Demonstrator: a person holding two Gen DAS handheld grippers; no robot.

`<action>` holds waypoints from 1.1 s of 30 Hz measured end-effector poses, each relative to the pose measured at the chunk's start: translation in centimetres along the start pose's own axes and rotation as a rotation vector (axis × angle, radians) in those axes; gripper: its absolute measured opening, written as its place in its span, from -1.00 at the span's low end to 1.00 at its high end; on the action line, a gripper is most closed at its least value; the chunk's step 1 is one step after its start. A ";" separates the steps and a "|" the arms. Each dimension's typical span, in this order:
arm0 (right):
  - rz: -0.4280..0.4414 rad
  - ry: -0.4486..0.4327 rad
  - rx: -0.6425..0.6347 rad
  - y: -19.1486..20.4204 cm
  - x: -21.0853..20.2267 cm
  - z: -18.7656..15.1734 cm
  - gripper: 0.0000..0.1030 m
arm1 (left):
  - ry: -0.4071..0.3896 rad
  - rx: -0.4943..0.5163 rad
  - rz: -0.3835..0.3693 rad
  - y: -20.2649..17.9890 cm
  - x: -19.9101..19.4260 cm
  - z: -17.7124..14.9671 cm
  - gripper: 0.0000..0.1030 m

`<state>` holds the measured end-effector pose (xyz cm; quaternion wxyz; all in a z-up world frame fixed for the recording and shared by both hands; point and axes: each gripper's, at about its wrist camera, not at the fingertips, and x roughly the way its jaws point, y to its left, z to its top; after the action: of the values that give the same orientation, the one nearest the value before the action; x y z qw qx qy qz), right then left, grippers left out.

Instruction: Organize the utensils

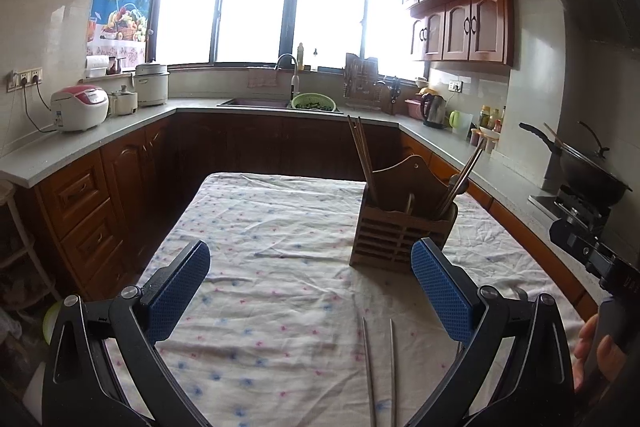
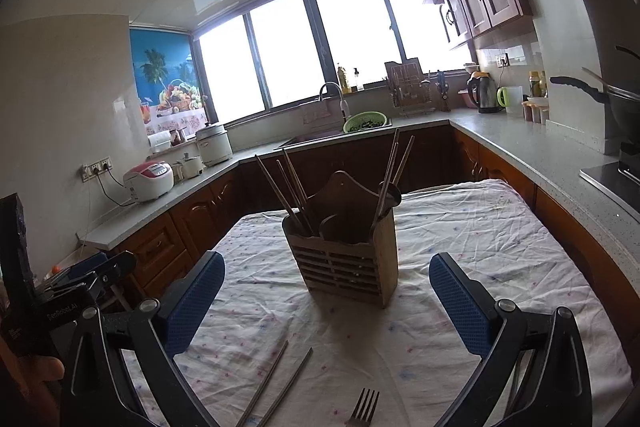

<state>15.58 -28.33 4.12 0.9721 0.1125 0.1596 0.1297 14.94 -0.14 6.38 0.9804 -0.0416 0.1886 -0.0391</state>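
Right wrist view: both blue-padded grippers, right (image 2: 326, 301) and left (image 1: 310, 289), gape empty; slatted wooden utensil holder (image 2: 344, 263) stands mid-tablecloth (image 2: 500, 247), grey metal chopsticks (image 2: 276, 387) near its front edge.

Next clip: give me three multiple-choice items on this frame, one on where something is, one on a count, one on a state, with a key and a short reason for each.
1. Where does the fork lie?
A. On the tablecloth, near the camera
B. Inside the wooden holder
C. In the sink

2. How many loose metal chopsticks lie on the tablecloth?
A. None
B. Two
C. Five

3. What is the state of the two grippers?
A. Both shut on a chopstick
B. Left shut, right open
C. Both open and holding nothing

Key:
1 A: in the right wrist view the fork's tines show on the cloth at the bottom edge, in front of the wooden holder.
2 B: a pair lies side by side in front of the holder in both views.
3 C: the left gripper and the right gripper each have their blue pads spread wide with only cloth between them.
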 end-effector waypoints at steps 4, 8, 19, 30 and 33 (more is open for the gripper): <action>-0.020 0.002 -0.019 0.4 -1.3 -1.1 1.00 | 0.000 0.005 0.004 -0.4 -1.5 -1.3 1.00; -0.035 -0.020 -0.033 0.6 -2.9 -2.2 1.00 | -0.004 0.020 0.005 -0.9 -2.7 -2.3 1.00; -0.062 -0.035 -0.052 0.7 -5.6 -3.7 1.00 | -0.025 0.030 0.028 -1.6 -5.5 -4.2 1.00; -0.078 -0.105 -0.111 1.4 -8.7 -4.2 1.00 | -0.061 0.078 0.049 -3.0 -7.8 -6.1 1.00; -0.088 -0.072 -0.116 1.2 -8.1 -6.0 1.00 | -0.069 0.073 0.054 -3.1 -7.7 -7.3 1.00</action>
<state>5.92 -28.44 1.20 0.9869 0.0537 0.1216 0.0918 4.89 -2.97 2.71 0.9879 -0.0019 0.1541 -0.0180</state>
